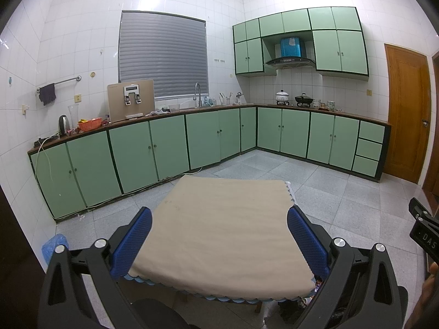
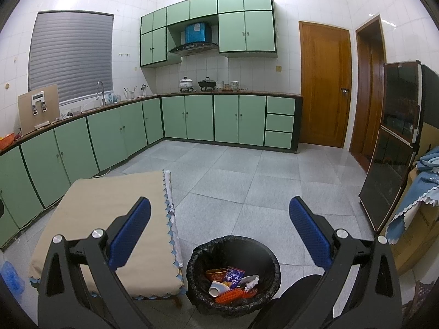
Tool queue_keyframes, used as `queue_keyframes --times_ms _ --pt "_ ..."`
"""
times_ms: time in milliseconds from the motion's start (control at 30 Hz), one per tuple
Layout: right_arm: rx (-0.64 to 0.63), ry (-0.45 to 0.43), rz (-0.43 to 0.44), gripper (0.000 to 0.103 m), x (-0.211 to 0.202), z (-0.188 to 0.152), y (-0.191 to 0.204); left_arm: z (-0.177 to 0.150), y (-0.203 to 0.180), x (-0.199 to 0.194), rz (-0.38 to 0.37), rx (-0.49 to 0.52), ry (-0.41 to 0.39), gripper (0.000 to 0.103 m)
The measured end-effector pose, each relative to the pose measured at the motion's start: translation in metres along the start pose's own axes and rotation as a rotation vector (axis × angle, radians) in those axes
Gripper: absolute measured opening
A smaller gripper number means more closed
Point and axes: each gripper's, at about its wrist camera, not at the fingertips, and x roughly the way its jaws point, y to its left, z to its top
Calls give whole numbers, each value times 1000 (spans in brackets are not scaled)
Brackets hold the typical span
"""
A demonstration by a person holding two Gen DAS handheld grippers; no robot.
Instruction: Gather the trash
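Note:
A black bin lined with a black bag (image 2: 197, 257) stands on the floor right of a small table. Inside lie several pieces of trash (image 2: 231, 281): a white cup, wrappers, crumpled paper, an orange piece. The table has a beige cloth (image 1: 219, 227) with nothing on it; it also shows in the right wrist view (image 2: 109, 205). My left gripper (image 1: 219, 235) is open and empty above the table. My right gripper (image 2: 219, 233) is open and empty above the bin. Part of the right gripper (image 1: 424, 230) shows at the left wrist view's right edge.
Green cabinets (image 1: 153, 153) line the left and far walls, with a cluttered counter (image 1: 90, 124). A blue bag (image 1: 53, 246) lies on the floor left of the table. A wooden door (image 2: 323, 85), a dark glass cabinet (image 2: 392, 142) and a blue-covered box (image 2: 417, 192) stand to the right.

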Motion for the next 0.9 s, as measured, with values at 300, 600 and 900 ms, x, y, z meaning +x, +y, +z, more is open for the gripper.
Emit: queue_keyframes --times_ms 300,600,900 --pt "-2 7 0 98 3 -2 0 -2 -1 3 0 0 6 97" --pt "-6 16 -1 98 9 -1 1 -4 3 7 3 7 9 97" --pt "-7 18 -3 98 10 -2 2 -5 5 8 1 12 8 97"
